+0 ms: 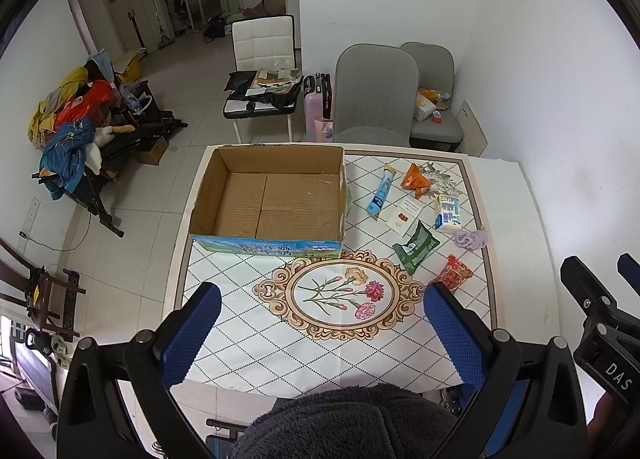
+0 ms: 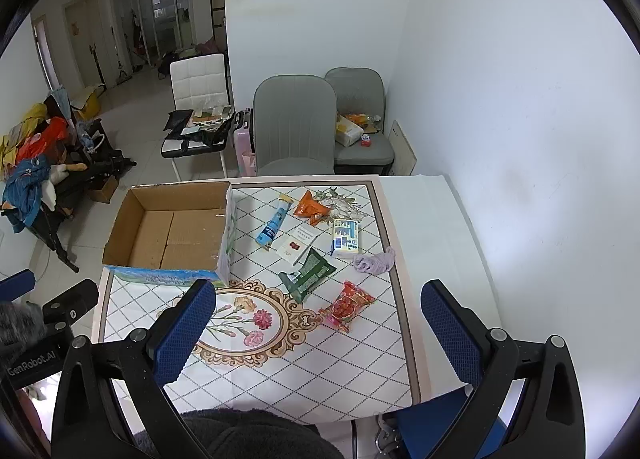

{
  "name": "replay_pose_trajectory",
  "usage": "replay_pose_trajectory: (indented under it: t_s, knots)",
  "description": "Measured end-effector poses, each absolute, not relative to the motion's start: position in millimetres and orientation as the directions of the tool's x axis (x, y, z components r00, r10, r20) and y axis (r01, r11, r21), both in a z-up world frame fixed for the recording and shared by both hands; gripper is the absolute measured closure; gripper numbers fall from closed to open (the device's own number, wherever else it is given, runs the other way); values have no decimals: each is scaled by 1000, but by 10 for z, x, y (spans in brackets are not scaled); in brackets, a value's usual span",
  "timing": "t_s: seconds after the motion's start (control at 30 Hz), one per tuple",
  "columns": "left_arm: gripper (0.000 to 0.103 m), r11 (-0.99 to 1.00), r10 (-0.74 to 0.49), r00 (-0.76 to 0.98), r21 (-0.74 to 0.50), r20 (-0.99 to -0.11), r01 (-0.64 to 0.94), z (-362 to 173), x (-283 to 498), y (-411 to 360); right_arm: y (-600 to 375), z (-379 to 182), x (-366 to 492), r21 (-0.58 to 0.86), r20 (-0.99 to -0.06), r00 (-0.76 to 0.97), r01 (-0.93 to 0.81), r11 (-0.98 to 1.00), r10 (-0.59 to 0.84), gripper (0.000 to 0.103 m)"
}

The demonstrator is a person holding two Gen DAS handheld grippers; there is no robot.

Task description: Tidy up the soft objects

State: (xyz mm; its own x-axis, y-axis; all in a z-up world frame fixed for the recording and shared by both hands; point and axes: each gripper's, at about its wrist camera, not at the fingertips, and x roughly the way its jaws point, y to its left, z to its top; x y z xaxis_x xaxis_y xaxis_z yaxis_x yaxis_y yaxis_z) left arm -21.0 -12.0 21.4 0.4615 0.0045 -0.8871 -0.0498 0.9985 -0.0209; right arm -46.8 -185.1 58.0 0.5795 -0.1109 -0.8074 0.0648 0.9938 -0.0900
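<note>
Lettering first: "DAS" reads on the black body of the right gripper (image 1: 600, 323) at the 3 o'clock edge of the left wrist view; "GenRobot.AI" reads on the left gripper (image 2: 48, 319) at 9 o'clock in the right wrist view. Print on the packets is too small to read.

Left gripper (image 1: 322, 335): blue pads apart, holding nothing, above the near edge of the table (image 1: 224, 279). Right gripper (image 2: 318, 333): pads apart too, nothing between them, over the near right part of the table (image 2: 340, 371).

Cardboard box (image 1: 268, 199) sits open-topped at the table's far left, nothing visible inside, blue printed strip on its near wall. Soft items lie scattered to its right, 1 to 3 o'clock from the flower medallion (image 1: 340, 293):
- blue tube pack (image 1: 380, 195), long axis running near-far, tilted slightly right at the far end
- orange packet (image 1: 416, 179), far side, crumpled
- white card sleeve (image 1: 404, 215) with a red mark, lying flat
- tissue pack (image 1: 448, 213), long axis near-far
- green packet (image 1: 416, 245), long axis diagonal, near-left to far-right
- purple cloth (image 1: 472, 238), bunched near the right border
- red snack packet (image 1: 454, 275), nearest the grippers, long axis diagonal

All lie apart from the box.
</note>
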Motion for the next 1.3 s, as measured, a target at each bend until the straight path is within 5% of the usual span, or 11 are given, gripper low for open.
replay_pose_trajectory:
  t_s: [0.73,1.0,1.3]
  knots:
    - [0,999,-49,412,-51,-910,7,-31,206,-358,-2194,274,-166,-43,-849,518,133,990,-106,0]
    - [0,984,-24,279,26,-960,174,-1021,1085,-1090,-3155,-1088,555,80,-969,248,330,941,-4,0]
    - [0,917,30,127,78,-991,391,-2432,1879,-2053,-3868,-2630,1199,125,-992,48,473,872,116,0]
